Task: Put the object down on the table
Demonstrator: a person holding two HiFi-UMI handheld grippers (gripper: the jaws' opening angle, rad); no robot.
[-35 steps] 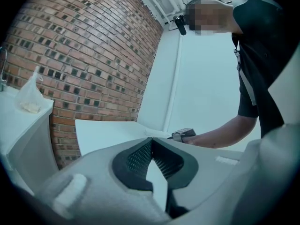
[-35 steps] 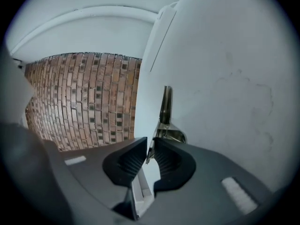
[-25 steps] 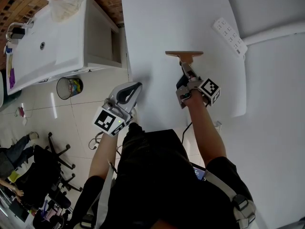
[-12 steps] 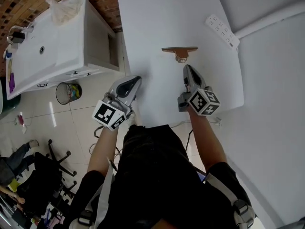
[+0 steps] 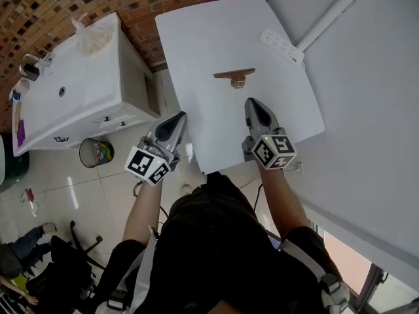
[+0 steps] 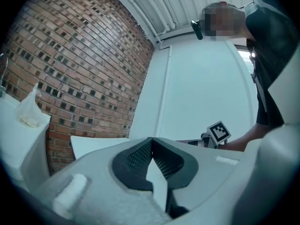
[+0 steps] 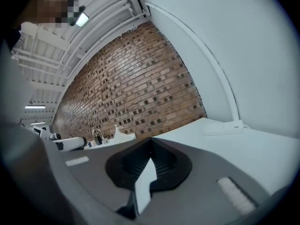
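Wooden object (image 5: pixel 234 77) lies flat near the middle of the surface (image 5: pixel 196 38), apart from both grippers. Right gripper (image 5: pixel 253 104) and left gripper (image 5: pixel 175 119) hover by the near edge, fingers closed and empty, so the placement looks complete.

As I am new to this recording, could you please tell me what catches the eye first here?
A brown object lies alone in the middle of the white table, with a power strip at its far right edge. The left gripper and right gripper hover shut and empty by the near edge.
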